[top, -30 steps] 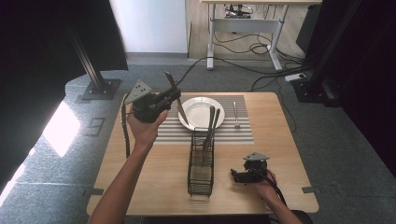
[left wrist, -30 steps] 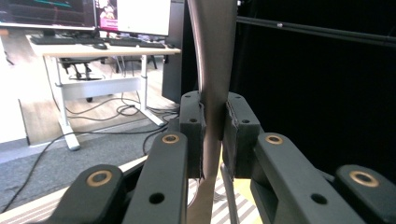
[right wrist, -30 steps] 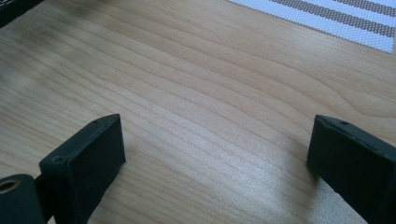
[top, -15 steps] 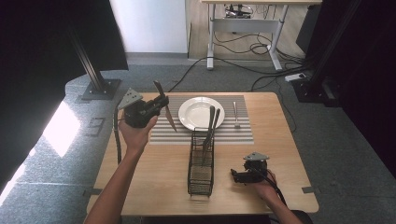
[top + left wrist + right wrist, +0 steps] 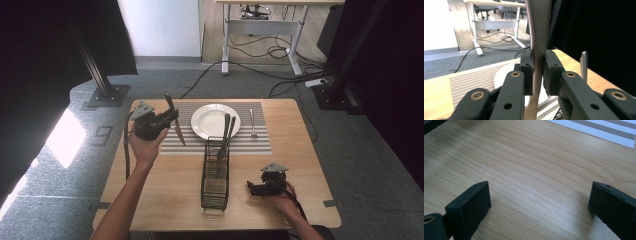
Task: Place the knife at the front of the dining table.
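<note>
Pinched mid-length between left gripper (image 5: 167,120) jaws: slim stiff steel knife (image 5: 537,37), light, slick, prone to pivoting; right gripper (image 5: 541,202) jaws spread, empty.

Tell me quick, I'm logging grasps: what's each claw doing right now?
Left claw: closed on a knife, held above the table.
Right claw: open, holding nothing, low over the table.

Black left tongs (image 5: 537,75) with brass-ringed screw holes, grey 3-cornered plates, trailing black cables, bare forearms

Bright daylight, dark edges, close jaws blurred
</note>
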`<state>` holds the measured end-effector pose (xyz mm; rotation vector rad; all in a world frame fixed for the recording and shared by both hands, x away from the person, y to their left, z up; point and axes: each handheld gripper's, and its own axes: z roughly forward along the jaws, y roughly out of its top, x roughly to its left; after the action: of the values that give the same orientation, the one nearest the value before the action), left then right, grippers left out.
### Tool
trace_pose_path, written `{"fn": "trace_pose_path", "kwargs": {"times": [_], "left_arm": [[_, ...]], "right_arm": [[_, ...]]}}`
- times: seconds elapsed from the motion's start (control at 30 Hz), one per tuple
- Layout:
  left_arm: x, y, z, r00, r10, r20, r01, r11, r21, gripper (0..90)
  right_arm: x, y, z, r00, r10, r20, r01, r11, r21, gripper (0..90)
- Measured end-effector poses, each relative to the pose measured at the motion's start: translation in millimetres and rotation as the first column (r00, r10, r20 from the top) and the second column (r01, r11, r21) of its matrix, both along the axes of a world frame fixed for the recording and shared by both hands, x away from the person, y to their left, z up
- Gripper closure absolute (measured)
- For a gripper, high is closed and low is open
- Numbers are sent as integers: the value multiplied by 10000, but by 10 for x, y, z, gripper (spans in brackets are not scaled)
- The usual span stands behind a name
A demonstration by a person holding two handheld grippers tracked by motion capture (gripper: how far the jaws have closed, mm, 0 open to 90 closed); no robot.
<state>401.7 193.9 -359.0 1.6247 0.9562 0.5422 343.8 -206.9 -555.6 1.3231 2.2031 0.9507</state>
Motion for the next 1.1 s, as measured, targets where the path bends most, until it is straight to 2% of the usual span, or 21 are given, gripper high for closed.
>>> {"fn": "trace_pose_path", "kwargs": {"times": [0.77, 0.9, 1.1], "left_arm": [[120, 115, -226, 9962, 619, -611, -581, 9964, 623, 795], [174, 133, -265, 9941, 420, -1002, -336, 9960, 834, 796], [244, 166, -365, 9901, 753, -1181, -652, 9940, 878, 796]], "right_arm": [[0, 0, 0, 10000, -5, 0, 5, 10000, 0, 41], [0, 0, 0, 10000, -6, -2, 6, 10000, 3, 41], [0, 0, -1, 10000, 7, 9, -7, 10000, -7, 41]]}}
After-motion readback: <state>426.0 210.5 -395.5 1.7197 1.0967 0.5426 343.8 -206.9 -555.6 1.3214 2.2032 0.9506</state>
